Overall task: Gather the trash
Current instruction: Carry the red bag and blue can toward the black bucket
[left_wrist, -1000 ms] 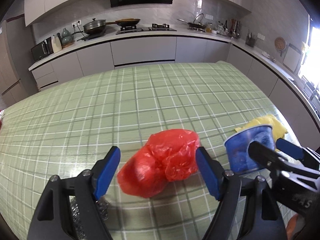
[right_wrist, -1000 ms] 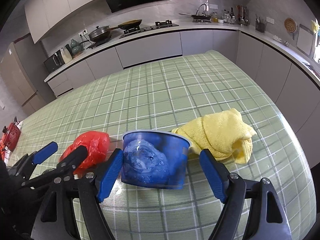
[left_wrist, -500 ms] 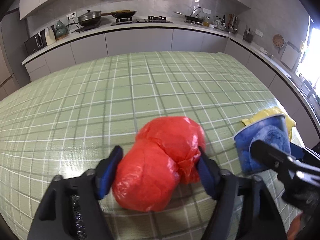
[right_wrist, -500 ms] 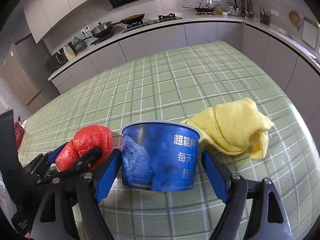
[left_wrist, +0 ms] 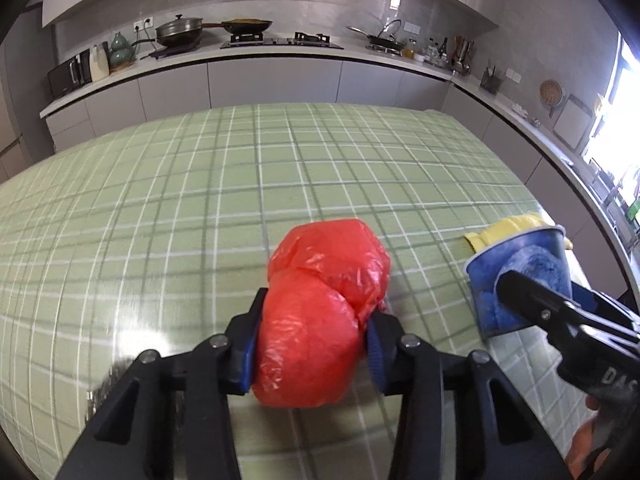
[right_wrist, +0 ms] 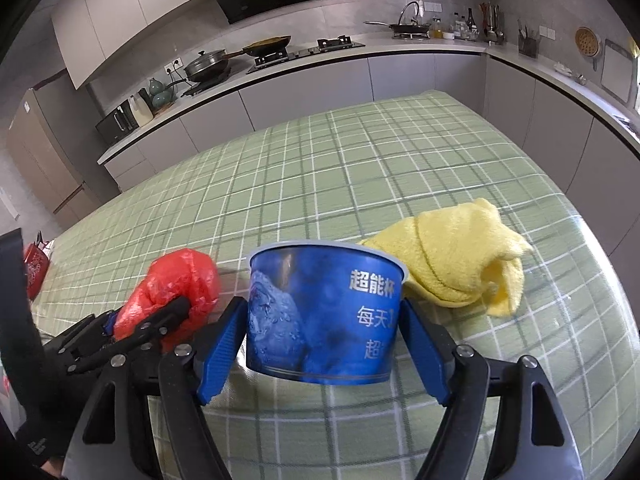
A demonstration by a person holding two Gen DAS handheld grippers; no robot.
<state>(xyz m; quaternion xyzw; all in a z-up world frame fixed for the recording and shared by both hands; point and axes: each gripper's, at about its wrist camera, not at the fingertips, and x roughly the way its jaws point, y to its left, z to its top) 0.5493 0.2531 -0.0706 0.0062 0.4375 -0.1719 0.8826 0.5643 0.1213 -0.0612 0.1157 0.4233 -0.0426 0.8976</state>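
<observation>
Red plastic bag (left_wrist: 316, 316) squeezed between closing left tool (left_wrist: 312, 344) pads; blue paper cup (right_wrist: 324, 312) on green checked worktop (right_wrist: 360, 168), clamped by right tool (right_wrist: 324, 344).

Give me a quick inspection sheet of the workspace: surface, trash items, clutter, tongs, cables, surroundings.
Surface: table with a green checked cloth.
Job's things: red plastic bag; blue paper cup, upright.
Clutter: yellow cloth behind the cup.
Grippers: left tongs closing, pads squeezing the bag; right tongs straddle the cup, contact unclear.
Cables: nothing seen.
Surroundings: kitchen counter with pans and hob.
</observation>
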